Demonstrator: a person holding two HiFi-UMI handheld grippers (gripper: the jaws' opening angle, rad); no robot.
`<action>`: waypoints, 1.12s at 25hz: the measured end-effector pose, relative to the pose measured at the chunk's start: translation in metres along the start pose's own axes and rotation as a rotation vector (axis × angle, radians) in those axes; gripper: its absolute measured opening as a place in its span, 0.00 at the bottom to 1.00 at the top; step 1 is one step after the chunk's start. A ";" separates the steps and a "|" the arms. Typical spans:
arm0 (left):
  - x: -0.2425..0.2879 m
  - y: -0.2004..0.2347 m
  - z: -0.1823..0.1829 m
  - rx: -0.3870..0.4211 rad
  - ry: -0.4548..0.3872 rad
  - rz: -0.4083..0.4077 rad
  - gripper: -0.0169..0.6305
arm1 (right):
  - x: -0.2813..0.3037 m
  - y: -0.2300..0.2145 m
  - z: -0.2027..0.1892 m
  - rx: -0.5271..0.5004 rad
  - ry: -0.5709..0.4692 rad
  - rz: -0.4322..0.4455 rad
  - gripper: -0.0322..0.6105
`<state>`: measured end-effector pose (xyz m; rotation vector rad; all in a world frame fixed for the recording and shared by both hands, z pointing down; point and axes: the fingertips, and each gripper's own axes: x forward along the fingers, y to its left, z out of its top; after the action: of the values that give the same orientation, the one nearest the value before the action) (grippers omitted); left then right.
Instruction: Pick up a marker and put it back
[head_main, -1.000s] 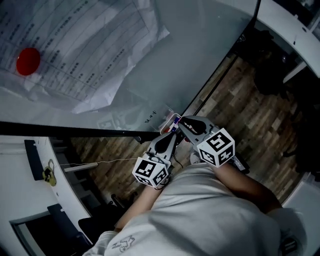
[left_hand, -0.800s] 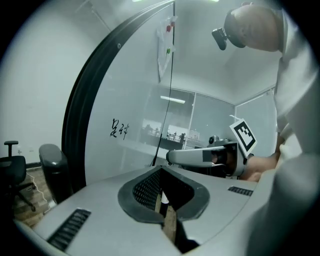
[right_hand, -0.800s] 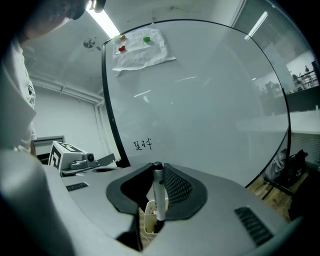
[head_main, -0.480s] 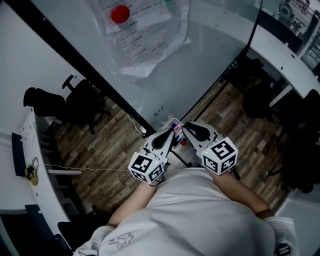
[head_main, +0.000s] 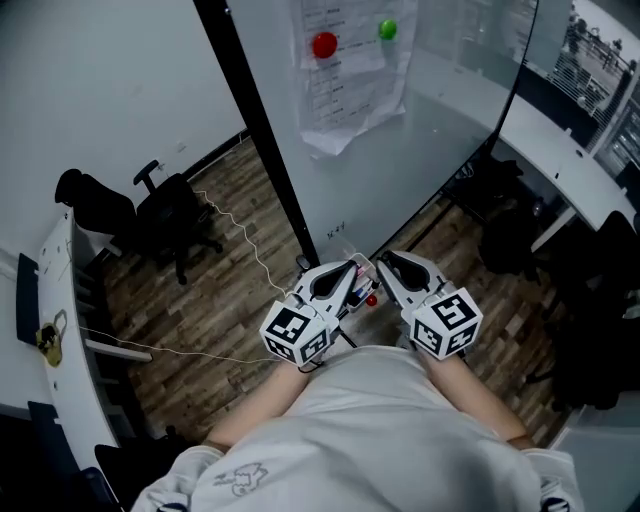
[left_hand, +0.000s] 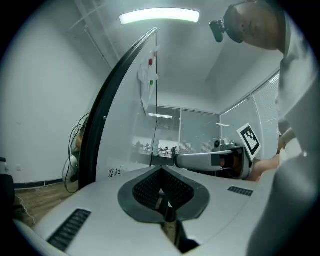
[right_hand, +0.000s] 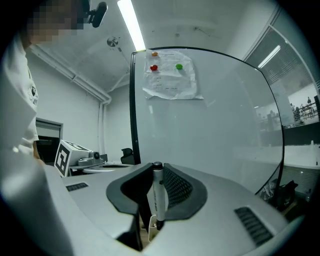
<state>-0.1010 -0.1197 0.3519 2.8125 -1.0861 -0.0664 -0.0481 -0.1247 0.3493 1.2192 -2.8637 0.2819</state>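
Note:
A white marker (right_hand: 158, 192) with a dark cap stands upright between the dark pads of my right gripper (right_hand: 154, 202), which is shut on it. In the head view the right gripper (head_main: 385, 262) and the left gripper (head_main: 350, 270) are side by side close to my body, at the lower edge of the whiteboard (head_main: 430, 150). A small holder (head_main: 357, 262) with something red (head_main: 371, 299) below it shows between them. The left gripper (left_hand: 162, 200) has its jaws together with nothing held. The marker is too small to make out in the head view.
A sheet of paper (head_main: 350, 90) hangs on the whiteboard under a red magnet (head_main: 324, 45) and a green magnet (head_main: 388, 30). Black office chairs (head_main: 170, 215) and a loose cable (head_main: 240, 240) are on the wooden floor at left. White desks (head_main: 60, 300) flank both sides.
The head view has swung and pulled back, so the paper and magnets now sit far up the board. Both grippers stay together at the board's lower edge, the marker still held.

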 end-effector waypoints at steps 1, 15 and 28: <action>-0.002 -0.001 0.002 0.004 -0.005 -0.004 0.03 | 0.000 0.002 0.002 -0.006 -0.006 -0.002 0.16; -0.017 -0.004 0.013 0.030 -0.015 -0.043 0.03 | 0.000 0.024 0.018 -0.056 -0.052 -0.014 0.16; -0.009 0.003 0.007 0.014 0.000 -0.035 0.03 | 0.012 0.021 0.014 -0.058 -0.051 0.012 0.16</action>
<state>-0.1106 -0.1169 0.3451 2.8440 -1.0412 -0.0619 -0.0709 -0.1213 0.3329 1.2166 -2.9007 0.1695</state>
